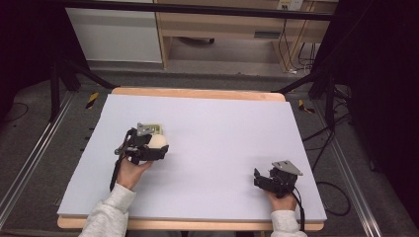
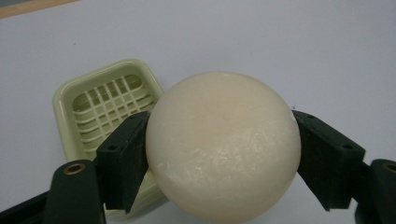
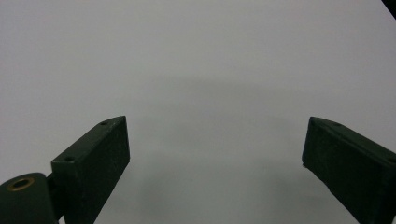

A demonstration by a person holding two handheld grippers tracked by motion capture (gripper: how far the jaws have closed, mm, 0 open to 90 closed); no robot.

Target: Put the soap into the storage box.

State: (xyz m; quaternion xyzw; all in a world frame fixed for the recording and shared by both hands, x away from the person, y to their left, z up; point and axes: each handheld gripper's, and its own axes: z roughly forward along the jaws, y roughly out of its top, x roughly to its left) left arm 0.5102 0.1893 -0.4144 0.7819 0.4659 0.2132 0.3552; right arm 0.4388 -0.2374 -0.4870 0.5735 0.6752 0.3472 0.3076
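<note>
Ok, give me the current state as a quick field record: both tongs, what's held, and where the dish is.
left tongs: shut on round cream soap bar, held above the table
right tongs: open, holding nothing, over bare table
soap dish: pale green, slatted, nothing in it, on the table just beyond the soap
table: pale lilac sheet on a wooden top

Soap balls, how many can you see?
1. The round cream soap is squeezed between the jaws of the left tool, just in front of the pale green soap dish. Nothing sits between the right tool's open jaws.
</note>
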